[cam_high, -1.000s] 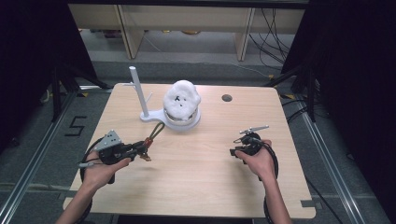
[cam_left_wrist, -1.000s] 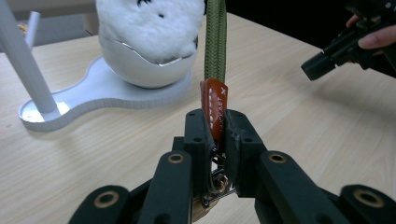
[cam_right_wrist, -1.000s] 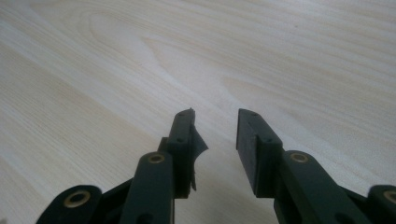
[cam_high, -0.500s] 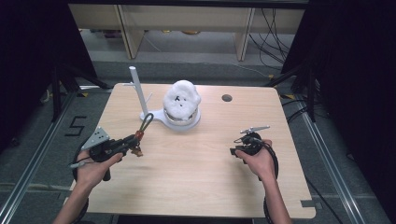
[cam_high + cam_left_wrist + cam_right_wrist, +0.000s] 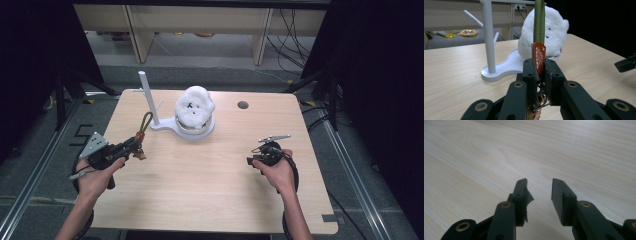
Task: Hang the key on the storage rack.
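Between my left gripper's [image 5: 539,72] two black jaws sits a small orange tag [image 5: 538,58], squeezed tight. A green cord loop [image 5: 539,22] goes up from the tag, and some little metal rings hang under it. From the high view I see the cord loop [image 5: 145,121] reaching up toward the white stand [image 5: 150,102], close to its thin post. I cannot tell if the loop touches the post.

My left gripper [image 5: 131,148] is held low over the left side of the wooden table [image 5: 210,190], with my left hand [image 5: 97,172] around it.

Just beside the stand's post is a fluffy white thing [image 5: 195,107], sitting on the round end of the stand's base. It has a few tiny dark dots on it.

My right gripper [image 5: 253,161] is over the right side of the table, well apart from the stand. My right hand [image 5: 277,172] holds it. Its jaws stand apart with only bare wood showing between them [image 5: 539,195].
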